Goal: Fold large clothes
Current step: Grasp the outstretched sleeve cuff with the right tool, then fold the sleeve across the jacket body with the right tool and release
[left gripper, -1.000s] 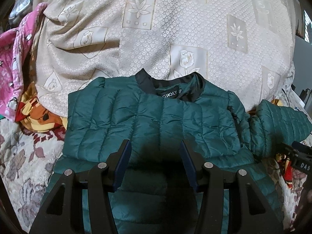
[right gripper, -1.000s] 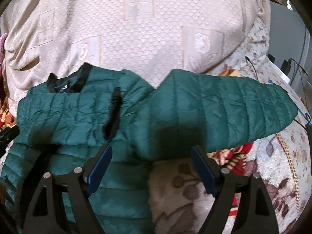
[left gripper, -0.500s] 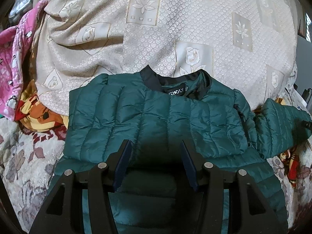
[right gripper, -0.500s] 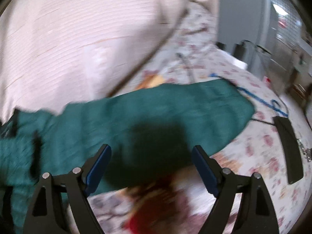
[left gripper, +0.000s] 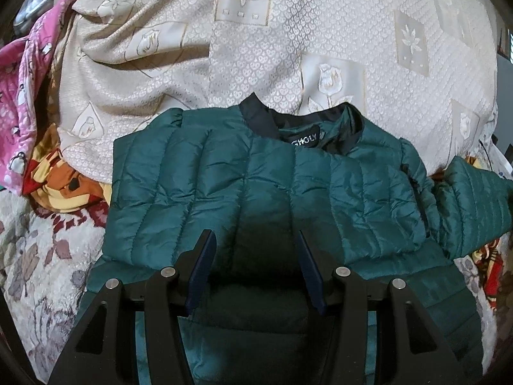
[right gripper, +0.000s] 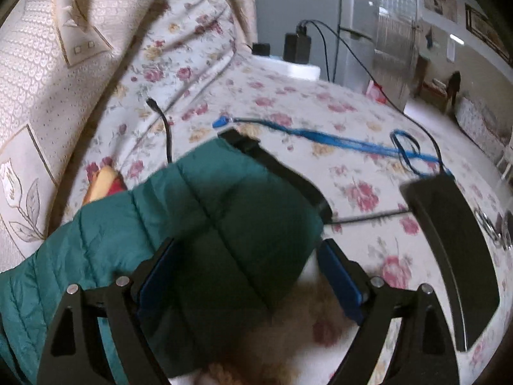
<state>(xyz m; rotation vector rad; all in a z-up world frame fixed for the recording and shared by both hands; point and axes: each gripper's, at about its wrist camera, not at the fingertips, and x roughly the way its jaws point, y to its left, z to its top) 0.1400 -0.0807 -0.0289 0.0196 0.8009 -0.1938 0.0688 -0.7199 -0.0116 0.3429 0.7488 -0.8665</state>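
Observation:
A dark green quilted jacket [left gripper: 256, 176] lies flat on the bed, its black collar [left gripper: 279, 122] at the far side. Its right sleeve [left gripper: 471, 199] stretches off to the right. My left gripper [left gripper: 255, 234] hangs over the jacket's lower middle, jaws parted, nothing between the pads. In the right wrist view the sleeve [right gripper: 192, 199] ends in a black cuff [right gripper: 282, 173]. My right gripper [right gripper: 247, 242] stands wide open just above that sleeve end, its blue pads not touching the fabric.
A beige patterned blanket [left gripper: 288, 32] is heaped behind the jacket. A pink garment [left gripper: 22, 80] and an orange cloth [left gripper: 54, 186] lie left. On the floral sheet [right gripper: 288, 102] right of the cuff are a blue cord [right gripper: 336, 139], black cables and a flat black device [right gripper: 455, 240].
My right gripper has swung to the right along the sleeve, from near the shoulder out to the cuff end, rolling as it went. The left gripper has edged slightly lower over the jacket.

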